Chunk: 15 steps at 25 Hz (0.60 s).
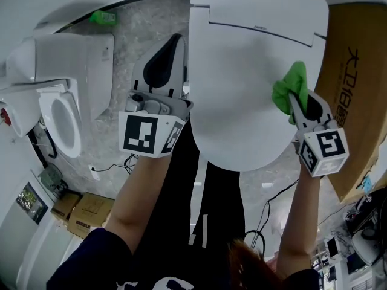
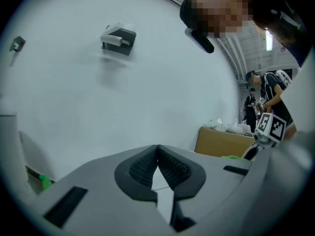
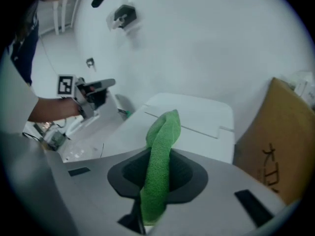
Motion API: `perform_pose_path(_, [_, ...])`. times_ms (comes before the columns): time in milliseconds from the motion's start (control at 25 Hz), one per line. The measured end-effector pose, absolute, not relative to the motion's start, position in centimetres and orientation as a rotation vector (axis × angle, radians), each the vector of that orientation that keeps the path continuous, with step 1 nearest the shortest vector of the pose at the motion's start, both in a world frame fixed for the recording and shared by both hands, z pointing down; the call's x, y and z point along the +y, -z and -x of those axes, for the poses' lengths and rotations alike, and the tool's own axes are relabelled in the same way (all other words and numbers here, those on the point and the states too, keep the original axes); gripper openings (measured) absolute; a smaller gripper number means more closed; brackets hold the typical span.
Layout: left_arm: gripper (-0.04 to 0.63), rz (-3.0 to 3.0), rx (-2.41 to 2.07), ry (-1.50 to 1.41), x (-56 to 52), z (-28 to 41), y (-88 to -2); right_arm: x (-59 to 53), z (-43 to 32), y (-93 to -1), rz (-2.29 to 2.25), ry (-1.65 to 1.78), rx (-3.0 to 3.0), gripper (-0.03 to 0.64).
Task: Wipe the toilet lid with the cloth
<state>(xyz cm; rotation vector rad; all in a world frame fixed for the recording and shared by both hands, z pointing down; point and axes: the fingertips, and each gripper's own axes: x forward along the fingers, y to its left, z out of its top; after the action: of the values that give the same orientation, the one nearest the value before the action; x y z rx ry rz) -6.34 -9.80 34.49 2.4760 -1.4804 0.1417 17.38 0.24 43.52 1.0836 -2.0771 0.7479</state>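
The green cloth [image 1: 290, 88] is pinched between the jaws of the right gripper [image 1: 297, 104], and a folded end of its knitted fabric stands out past the tips. It is over the right part of the white toilet lid [image 1: 242, 83], near the lid's right edge; I cannot tell if it touches the surface. The lid is smooth and glossy, rounded at the near end, with a straight seam across the far end. Its middle and left part are bare. A brown cardboard box [image 1: 357, 65] stands just beside the right edge, so there is little room on that side. The left gripper [image 1: 172, 47] is beside the lid's left edge, with its jaws pressed together and nothing between them. The floor [image 1: 139, 29] is grey speckled stone. A second white toilet [image 1: 60, 101] stands well apart at the left.
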Motion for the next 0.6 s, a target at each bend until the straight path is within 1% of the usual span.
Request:
perform_pose_path(160, [0.020, -2.460, -1.514, -0.127, -10.2, 7.4, -34.2, 1.6, -7.0, -43.0, -0.919, -0.948, -2.250, 0.086])
perform_pose_path(320, [0.020, -2.450, -1.535, -0.127, -10.1, 8.2, -34.1, 2.6, 0.9, -46.6, -0.751, -1.040, -2.266, 0.086])
perform_pose_path(440, [0.020, -2.447, -1.542, -0.132, -10.0, 8.8, -34.3, 3.1, 4.7, -49.4, -0.672, -1.060, -2.220, 0.087])
perform_pose_path(600, [0.020, -2.433, -1.551, -0.135, -9.7, 9.4, -34.8, 3.2, 6.1, -51.2, -0.655, -0.942, -2.168, 0.089])
